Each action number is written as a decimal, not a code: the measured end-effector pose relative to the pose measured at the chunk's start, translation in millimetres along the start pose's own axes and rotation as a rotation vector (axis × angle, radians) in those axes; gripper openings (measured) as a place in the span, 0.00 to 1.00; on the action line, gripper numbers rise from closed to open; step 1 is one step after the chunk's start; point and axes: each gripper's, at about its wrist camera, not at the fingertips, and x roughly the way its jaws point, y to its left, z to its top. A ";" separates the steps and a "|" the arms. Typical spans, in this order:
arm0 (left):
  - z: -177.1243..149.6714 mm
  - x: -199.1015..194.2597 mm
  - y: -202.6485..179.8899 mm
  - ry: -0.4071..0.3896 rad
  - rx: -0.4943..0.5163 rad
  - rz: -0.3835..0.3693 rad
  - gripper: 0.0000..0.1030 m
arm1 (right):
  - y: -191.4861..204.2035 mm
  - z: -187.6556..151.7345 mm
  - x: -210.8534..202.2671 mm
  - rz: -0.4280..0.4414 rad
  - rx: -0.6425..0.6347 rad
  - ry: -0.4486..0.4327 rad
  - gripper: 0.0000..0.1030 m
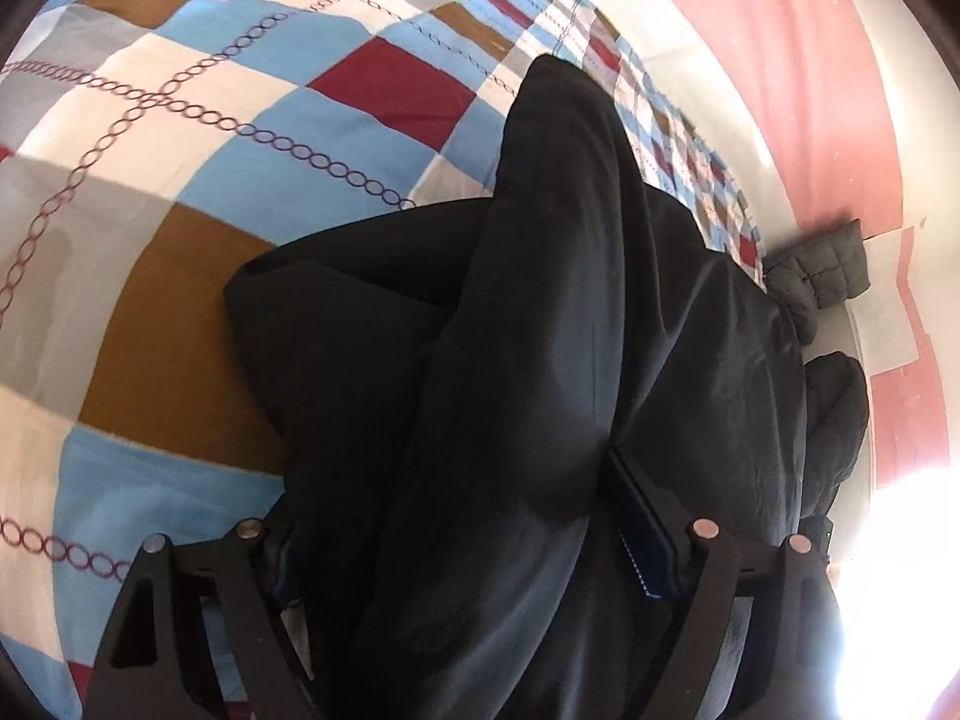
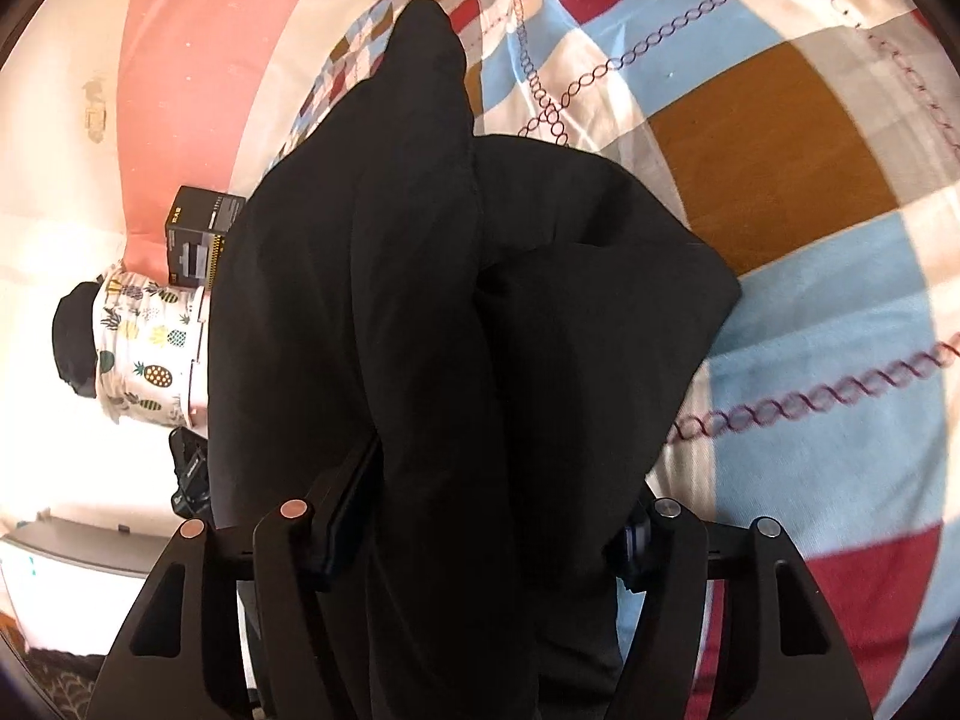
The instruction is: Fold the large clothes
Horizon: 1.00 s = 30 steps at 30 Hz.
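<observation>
A large black garment (image 1: pixel 540 330) lies bunched on a checked bedspread (image 1: pixel 180 120); it also fills the middle of the right wrist view (image 2: pixel 450 300). My left gripper (image 1: pixel 474 546) has a thick fold of the black cloth between its fingers; one blue-padded finger (image 1: pixel 645 534) shows at the right, the other is mostly hidden by cloth. My right gripper (image 2: pixel 480 534) also holds a fold of the same garment between its fingers (image 2: pixel 348 516). From each gripper the cloth runs forward onto the bed, ending in a raised point.
The bedspread (image 2: pixel 780 180) extends left in the left view and right in the right view. Beyond the bed: a pink wall (image 1: pixel 810 60), dark padded clothes (image 1: pixel 822 276), a dark box (image 2: pixel 198 234), a pineapple-print fabric item (image 2: pixel 144 348).
</observation>
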 end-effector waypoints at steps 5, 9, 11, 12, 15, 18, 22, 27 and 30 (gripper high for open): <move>-1.4 0.5 -4.3 0.003 0.009 0.008 0.80 | -2.5 -1.3 -2.8 0.003 0.000 -0.009 0.59; -7.9 -7.2 -20.4 -0.022 0.035 0.020 0.57 | 11.2 -7.8 -14.1 -0.040 -0.034 -0.043 0.46; -10.9 -14.4 -33.1 -0.045 0.075 0.053 0.47 | 20.4 -9.2 -16.4 -0.070 -0.052 -0.055 0.42; -11.5 -17.9 -38.6 -0.053 0.094 0.067 0.43 | 24.6 -9.6 -17.9 -0.085 -0.061 -0.060 0.41; -13.1 -31.9 -55.9 -0.085 0.133 0.084 0.37 | 40.4 -11.5 -26.2 -0.121 -0.093 -0.084 0.38; -15.9 -56.4 -72.0 -0.132 0.166 0.049 0.34 | 59.0 -14.7 -39.7 -0.118 -0.131 -0.117 0.36; -20.9 -81.4 -97.0 -0.176 0.209 0.000 0.33 | 89.8 -21.8 -55.6 -0.113 -0.199 -0.151 0.35; -31.0 -104.5 -112.7 -0.201 0.250 -0.026 0.32 | 116.8 -31.7 -67.7 -0.106 -0.251 -0.175 0.35; -37.8 -114.6 -121.1 -0.207 0.261 -0.034 0.32 | 126.8 -39.9 -75.1 -0.103 -0.266 -0.185 0.35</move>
